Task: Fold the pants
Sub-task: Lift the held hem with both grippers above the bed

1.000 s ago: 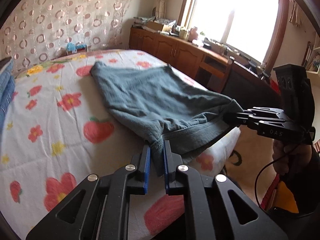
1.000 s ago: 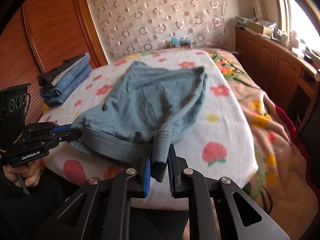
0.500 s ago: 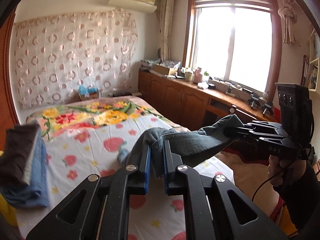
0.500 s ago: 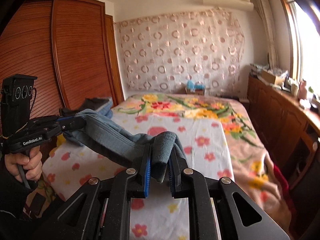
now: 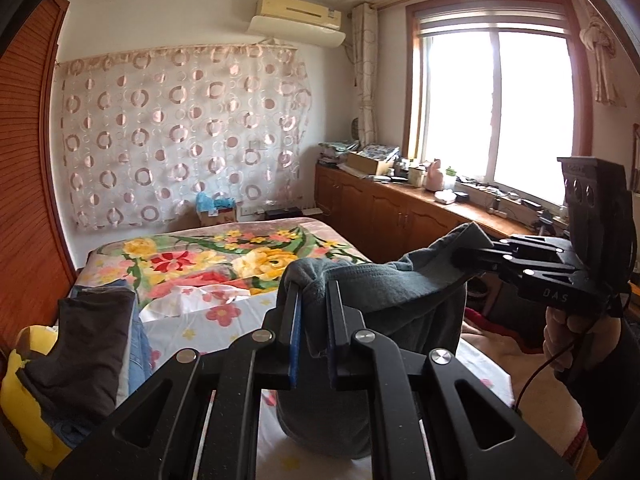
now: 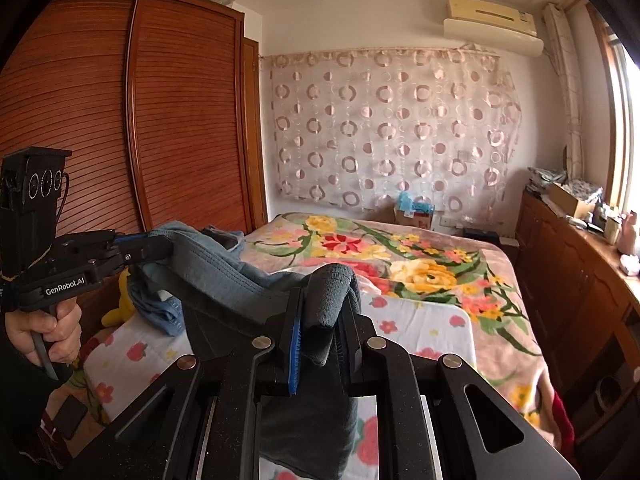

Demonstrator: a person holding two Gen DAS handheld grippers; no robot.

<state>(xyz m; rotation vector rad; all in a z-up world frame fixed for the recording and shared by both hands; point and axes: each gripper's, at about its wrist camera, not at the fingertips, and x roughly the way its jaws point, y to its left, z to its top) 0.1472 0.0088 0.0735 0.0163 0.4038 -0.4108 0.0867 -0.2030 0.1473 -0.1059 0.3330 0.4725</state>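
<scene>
The grey-blue pants (image 5: pixel 380 280) hang in the air above the bed (image 5: pixel 224 320), stretched by the waistband between both grippers. My left gripper (image 5: pixel 313 288) is shut on one bunched end of the waistband, and cloth drapes down under its fingers. My right gripper (image 6: pixel 326 296) is shut on the other end, folded over its blue pads. In the left wrist view the right gripper (image 5: pixel 466 256) shows at the right, clamped on the fabric with a hand below it. The right wrist view has the left gripper (image 6: pixel 160 246) at the left, gripping the pants (image 6: pixel 224 276). The lower legs are hidden.
A stack of folded clothes (image 5: pixel 92 332) and a yellow plush toy (image 5: pixel 24 392) lie on the bed's left side beside the wooden wardrobe (image 6: pixel 140 120). Low wooden cabinets (image 5: pixel 380 216) with clutter run under the window on the right. A flowered blanket (image 6: pixel 400 256) covers the far half of the bed.
Both grippers have risen together and tilted up, lifting the pants off the flowered sheet into the air. Each grip on the waistband is unchanged.
</scene>
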